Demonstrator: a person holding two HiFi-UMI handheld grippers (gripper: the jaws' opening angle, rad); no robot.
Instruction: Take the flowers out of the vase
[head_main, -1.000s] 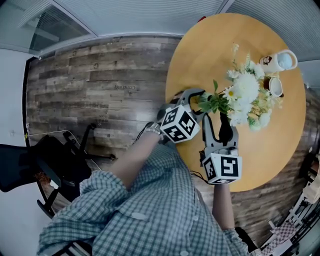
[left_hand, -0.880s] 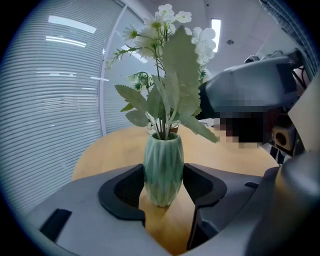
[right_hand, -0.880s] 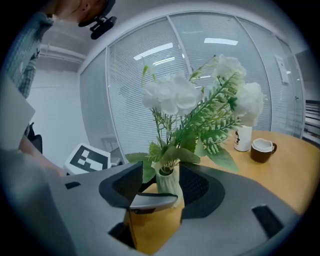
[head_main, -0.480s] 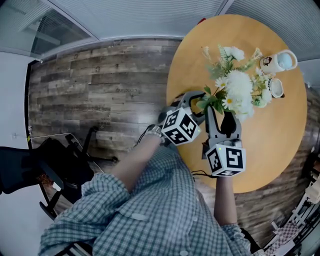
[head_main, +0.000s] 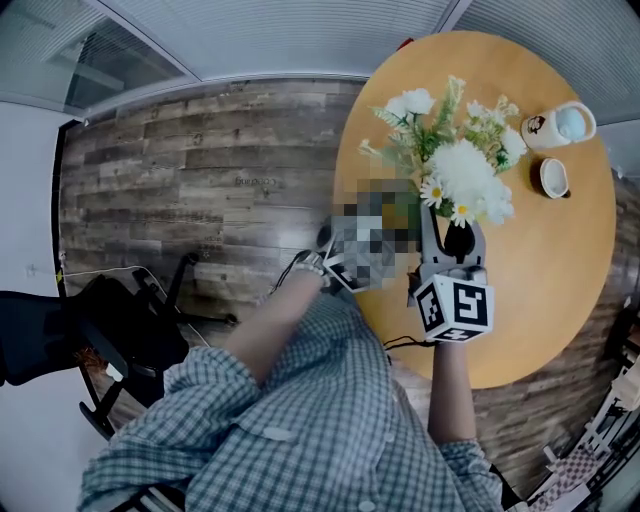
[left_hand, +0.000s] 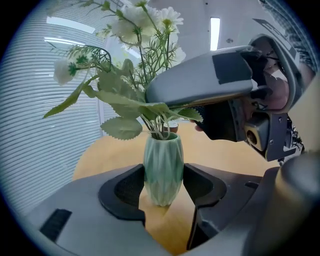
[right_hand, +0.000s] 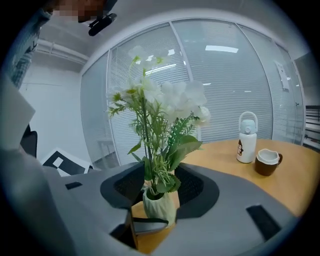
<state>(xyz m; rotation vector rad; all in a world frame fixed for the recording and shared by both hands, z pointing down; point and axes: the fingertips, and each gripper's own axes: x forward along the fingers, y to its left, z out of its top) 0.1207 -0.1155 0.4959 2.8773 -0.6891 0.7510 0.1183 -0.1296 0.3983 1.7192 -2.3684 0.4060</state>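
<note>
A ribbed pale green vase (left_hand: 163, 170) stands on the round wooden table (head_main: 540, 290) with white flowers (head_main: 460, 170) and leafy stems in it. My left gripper (left_hand: 163, 186) is shut on the vase, one pad against each side. My right gripper (right_hand: 159, 185) is open wide. The stems (right_hand: 150, 165) rise between its pads just above the vase's (right_hand: 160, 205) mouth, and neither pad presses on them. In the left gripper view the right gripper (left_hand: 210, 87) reaches in from the right at stem height. A mosaic patch hides the left gripper in the head view.
A white bottle (head_main: 562, 122) and a brown cup (head_main: 553, 177) stand at the table's far right, also seen as the bottle (right_hand: 246, 137) and cup (right_hand: 267, 162). A black office chair (head_main: 60, 335) stands on the wooden floor at the left. Blinds cover the glass wall behind.
The bunch of flowers has swung from leaning right to standing further back and left in the head view. My right gripper has moved a little forward toward it. The left gripper has kept still.
</note>
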